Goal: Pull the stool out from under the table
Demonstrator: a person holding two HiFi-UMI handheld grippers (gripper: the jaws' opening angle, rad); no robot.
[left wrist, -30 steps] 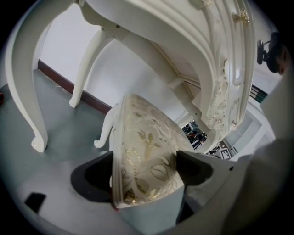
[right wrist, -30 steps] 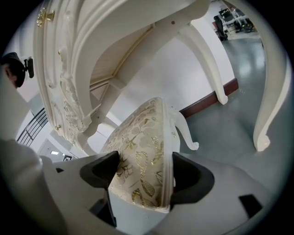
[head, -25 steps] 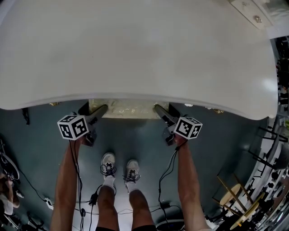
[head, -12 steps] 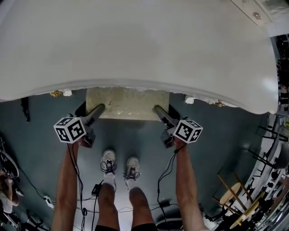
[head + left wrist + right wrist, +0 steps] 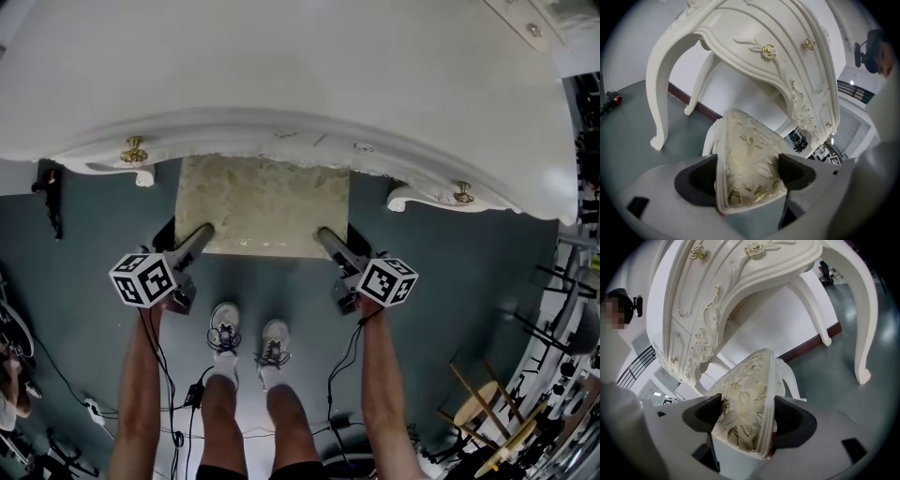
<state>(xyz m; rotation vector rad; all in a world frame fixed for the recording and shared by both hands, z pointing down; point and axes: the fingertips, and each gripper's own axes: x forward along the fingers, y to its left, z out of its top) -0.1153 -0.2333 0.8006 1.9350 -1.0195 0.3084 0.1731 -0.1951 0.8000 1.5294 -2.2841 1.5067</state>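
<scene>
- Head view, steeply down: nearest us, our bare forearms [image 5: 141, 375] and white shoes [image 5: 225, 333] show above the grey-green floor [image 5: 84, 244].
- We hold the left gripper [image 5: 192, 234] at the near left corner of the stool [image 5: 262, 202], and the right gripper [image 5: 339, 236] at its near right corner.
- Left gripper view: its jaws are clamped on the edge of the stool's cream cushion with gold leaf pattern, one jaw on each face.
- Right gripper view: its jaws pinch the cushion's edge the same way.
- Most of the seat shows in front of the white table [image 5: 281, 84]; its far edge runs under the carved front rim.
- Brass knobs [image 5: 134, 150] sit on the table's front.
</scene>
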